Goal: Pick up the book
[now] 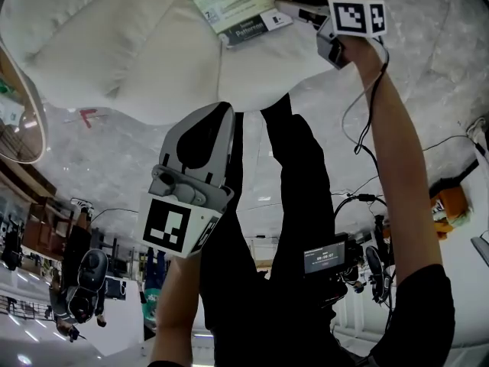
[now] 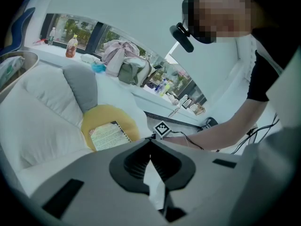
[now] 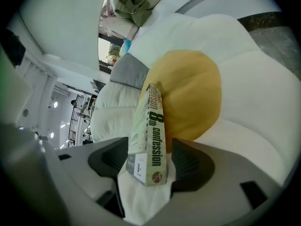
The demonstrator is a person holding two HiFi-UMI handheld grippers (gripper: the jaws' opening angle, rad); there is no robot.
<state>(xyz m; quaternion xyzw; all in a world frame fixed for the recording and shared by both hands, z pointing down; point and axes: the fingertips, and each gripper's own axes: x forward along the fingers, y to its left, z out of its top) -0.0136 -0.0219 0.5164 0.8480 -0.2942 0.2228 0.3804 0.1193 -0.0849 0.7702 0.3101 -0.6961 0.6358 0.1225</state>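
Book (image 3: 148,135): slim paperback with a green-cream spine, against the round yellow cushion (image 3: 193,93) on the far padded white sofa (image 3: 249,112).
Right gripper (image 3: 150,160): clamped on the book's spine end.
Left gripper (image 2: 150,147): jaws together, empty, near left.

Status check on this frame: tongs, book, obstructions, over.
Left gripper tongs shut, empty, held back. Right gripper tongs straddle the book at its spine end; firm clamp unconfirmed. Book lies against yellow cushion on white sofa. Nothing blocking.
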